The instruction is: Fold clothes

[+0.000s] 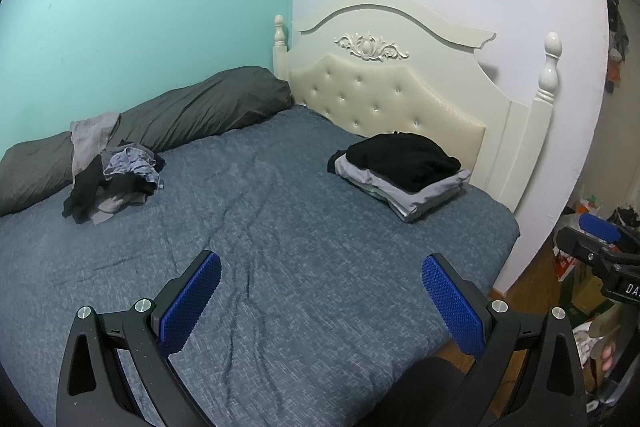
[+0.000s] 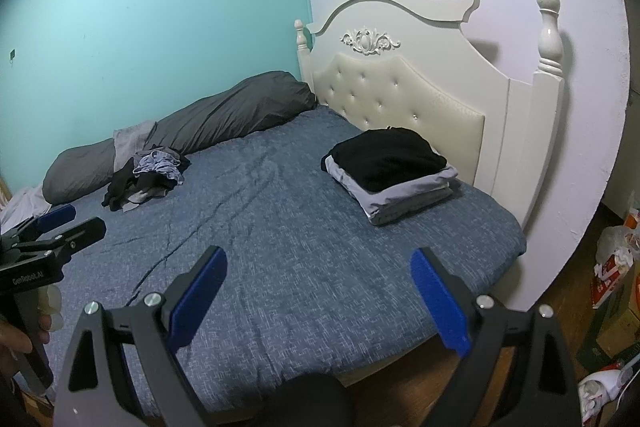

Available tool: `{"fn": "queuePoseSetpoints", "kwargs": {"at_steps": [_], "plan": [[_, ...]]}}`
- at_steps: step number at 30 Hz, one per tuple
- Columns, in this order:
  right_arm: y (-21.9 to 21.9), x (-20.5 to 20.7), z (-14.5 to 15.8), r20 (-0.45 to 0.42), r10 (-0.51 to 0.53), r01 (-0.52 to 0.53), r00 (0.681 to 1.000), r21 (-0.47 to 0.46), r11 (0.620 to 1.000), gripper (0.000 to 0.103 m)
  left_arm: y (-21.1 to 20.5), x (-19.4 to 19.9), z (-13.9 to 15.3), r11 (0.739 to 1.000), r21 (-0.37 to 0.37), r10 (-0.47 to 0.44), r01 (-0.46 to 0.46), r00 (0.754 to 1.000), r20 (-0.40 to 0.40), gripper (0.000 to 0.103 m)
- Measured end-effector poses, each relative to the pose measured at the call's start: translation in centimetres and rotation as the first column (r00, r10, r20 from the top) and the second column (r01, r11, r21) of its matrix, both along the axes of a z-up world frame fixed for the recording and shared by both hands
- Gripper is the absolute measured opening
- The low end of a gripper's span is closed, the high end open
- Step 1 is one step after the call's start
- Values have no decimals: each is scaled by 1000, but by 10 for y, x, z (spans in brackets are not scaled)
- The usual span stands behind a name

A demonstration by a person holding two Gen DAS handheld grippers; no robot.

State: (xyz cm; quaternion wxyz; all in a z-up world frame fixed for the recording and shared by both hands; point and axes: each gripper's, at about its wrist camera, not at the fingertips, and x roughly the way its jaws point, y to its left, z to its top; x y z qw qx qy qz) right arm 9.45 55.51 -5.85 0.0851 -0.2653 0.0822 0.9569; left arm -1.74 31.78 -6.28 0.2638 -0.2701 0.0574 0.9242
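Left wrist view shows your left gripper (image 1: 321,291) held above the near part of the bed (image 1: 304,267), jaws spread wide and empty. The right gripper (image 2: 319,287) is likewise released and carries nothing; it hangs over the near corner of the mattress.

Step in hand: you are between garments. A folded stack (image 1: 400,179) — black item on top, grey items beneath — sits near the headboard (image 1: 400,83) on the right side of the bed. The unfolded pile (image 1: 116,179) lies on the far left, resting against the long grey pillow (image 1: 192,115) by the green wall (image 1: 140,7). Judged from this layout, part of the task is done and the pile remains.

Next move: reach across to the pile, separate one garment, and bring it to the bare middle of the bed. Expect the items to be tangled; pinch a single layer at an edge or you will likely lift several at once.

Clearances:
- The middle of the bed between pile and stack is open — use it as the folding surface.
- The near edge and right corner of the mattress drop off to the floor; keep cloth well inboard.
- Boxes and bags (image 2: 612,267) crowd the floor on the right; avoid swinging the right gripper outward.
- Keep spread garments apart from the folded stack.
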Motion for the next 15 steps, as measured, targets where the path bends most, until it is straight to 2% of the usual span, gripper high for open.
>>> {"fn": "queuePoseSetpoints", "kwargs": {"at_steps": [15], "plan": [[-4, 0, 1, -2, 5, -5, 1000, 3, 1000, 94, -2, -1, -2, 1000, 0, 4, -4, 1000, 8, 103]]}}
